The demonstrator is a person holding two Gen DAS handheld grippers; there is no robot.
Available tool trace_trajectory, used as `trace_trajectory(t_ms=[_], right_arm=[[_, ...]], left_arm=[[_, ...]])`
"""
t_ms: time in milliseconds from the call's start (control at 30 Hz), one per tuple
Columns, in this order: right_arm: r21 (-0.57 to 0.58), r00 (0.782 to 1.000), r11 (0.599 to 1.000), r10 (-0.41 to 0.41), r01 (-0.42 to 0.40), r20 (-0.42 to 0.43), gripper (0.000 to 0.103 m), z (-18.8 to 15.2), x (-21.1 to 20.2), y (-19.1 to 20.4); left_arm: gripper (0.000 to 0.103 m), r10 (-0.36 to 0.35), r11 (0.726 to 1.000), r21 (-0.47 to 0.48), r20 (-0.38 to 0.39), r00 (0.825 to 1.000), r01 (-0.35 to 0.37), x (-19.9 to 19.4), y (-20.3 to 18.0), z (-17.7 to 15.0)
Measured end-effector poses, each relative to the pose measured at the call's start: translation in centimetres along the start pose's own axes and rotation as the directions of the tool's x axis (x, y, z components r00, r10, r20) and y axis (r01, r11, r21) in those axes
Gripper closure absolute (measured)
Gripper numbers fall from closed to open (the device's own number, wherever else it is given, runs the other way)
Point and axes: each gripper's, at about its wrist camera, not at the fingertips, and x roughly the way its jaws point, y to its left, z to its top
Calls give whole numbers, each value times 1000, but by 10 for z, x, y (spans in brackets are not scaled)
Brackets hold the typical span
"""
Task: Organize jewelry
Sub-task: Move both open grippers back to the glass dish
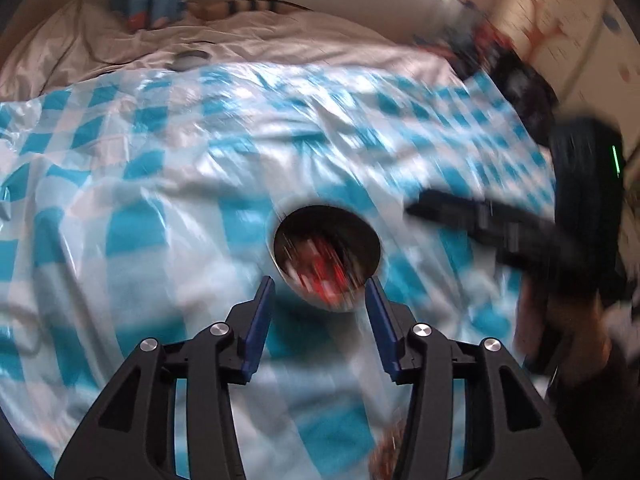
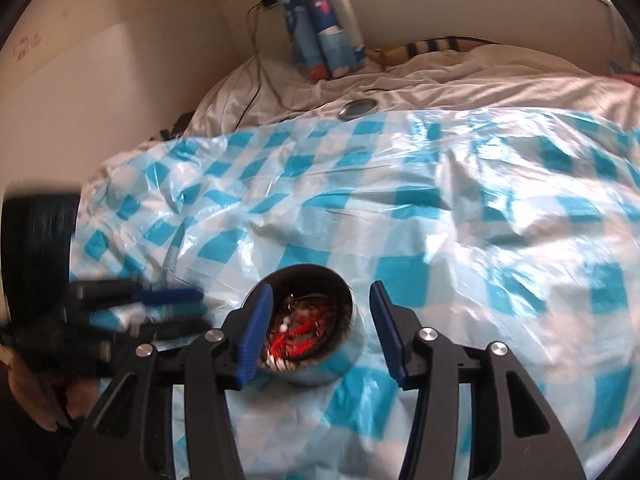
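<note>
A round metal tin point(image 2: 320, 364) holds tangled red and dark jewelry point(image 2: 300, 332) with a white bead. It sits on a blue and white checked plastic sheet point(image 2: 400, 208) spread over a bed. My right gripper point(image 2: 320, 296) is open and empty, its blue pads either side of the tin, just above it. In the left wrist view the tin point(image 1: 326, 250) is blurred, just ahead of my open, empty left gripper point(image 1: 320, 288). The right gripper point(image 1: 480, 220) shows there at the right. The left gripper point(image 2: 168, 304) shows blurred at the left of the right wrist view.
A tin lid point(image 2: 358, 109) lies on the white bedsheet point(image 2: 480, 76) beyond the checked sheet. Blue and white rolled tubes point(image 2: 320, 20) lean against the wall behind. A cable point(image 2: 256, 56) runs down the wall. A brownish item point(image 1: 386, 452) lies near my left gripper's right finger.
</note>
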Motion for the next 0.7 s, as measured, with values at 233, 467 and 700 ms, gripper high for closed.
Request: trace_trajectory(t_ms=[233,467,700], right_arm=[[35,996,999,25,-22,-86,53,-66,-41,5],[39,985,998,50,-45,-164,56,-124,-50,25],[34,975,999,4,3,-222,61,-139,-34,26]], left_arm=[[56,-15,990,139,-91,996,28,-7,-41,-86],[56,-18,989,145,-116,993,35,1,-46,-113],[56,-50,990,126,-126,991,66,7,-46,-117]])
